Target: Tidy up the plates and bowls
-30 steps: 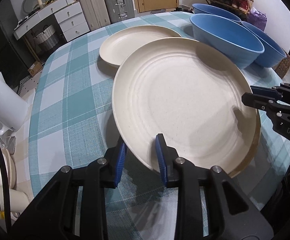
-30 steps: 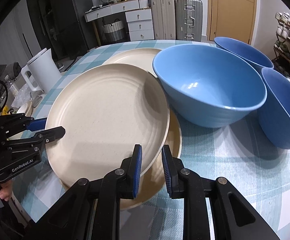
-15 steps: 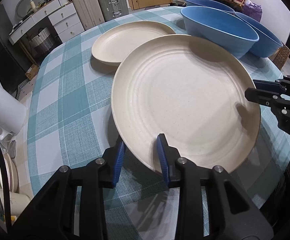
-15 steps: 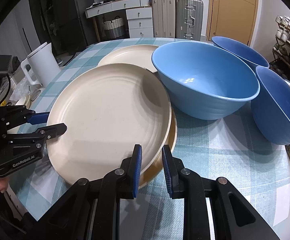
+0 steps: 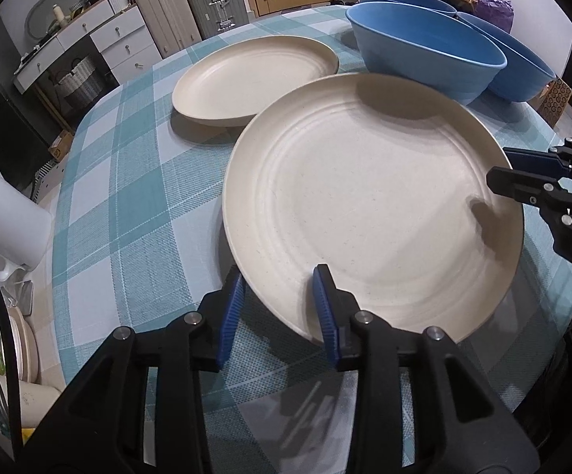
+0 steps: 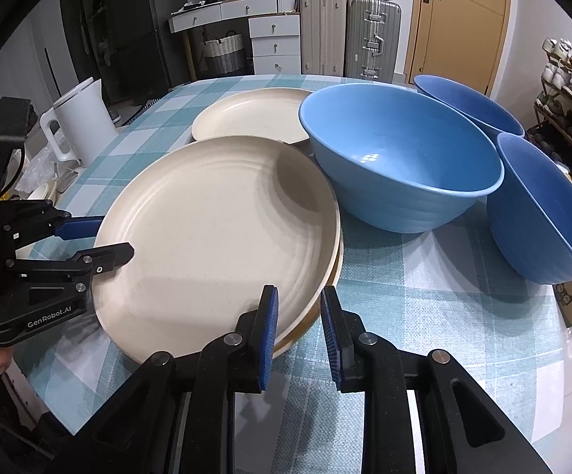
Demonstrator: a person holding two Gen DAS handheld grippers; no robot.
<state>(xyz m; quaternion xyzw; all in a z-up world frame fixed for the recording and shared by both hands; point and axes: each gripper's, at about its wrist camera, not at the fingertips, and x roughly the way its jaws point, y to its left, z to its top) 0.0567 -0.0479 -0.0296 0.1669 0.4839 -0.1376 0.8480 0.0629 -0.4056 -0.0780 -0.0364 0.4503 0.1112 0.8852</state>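
Blue-padded jaws of the left gripper are seen astride the near rim of the top plate, one pad under the edge and one over the face; the jaws are opening, and a gap is visible on both sides, so the rim lies between them but is no longer pressed. On the opposite side, the right gripper is set over the same stack's rim with its jaws almost closed; whether the pads bear on the rim cannot be told for certain, since a narrow gap appears on the outer side.

From the right wrist view the top plate is seen nested on a second plate, whose darker edge shows just beneath it. Both rest on the checked surface. A third plate lies apart, just beyond the stack, away from both grippers. Nearest blue bowl stands just beside the stack on the right gripper's side, with two more blue bowls beyond and beside it.

Stacking of this plate is judged done. The lone plate lies straight ahead of the left gripper, across the stack, its near rim facing it; the left hand is judged the nearer, the bowls falling to the right hand.
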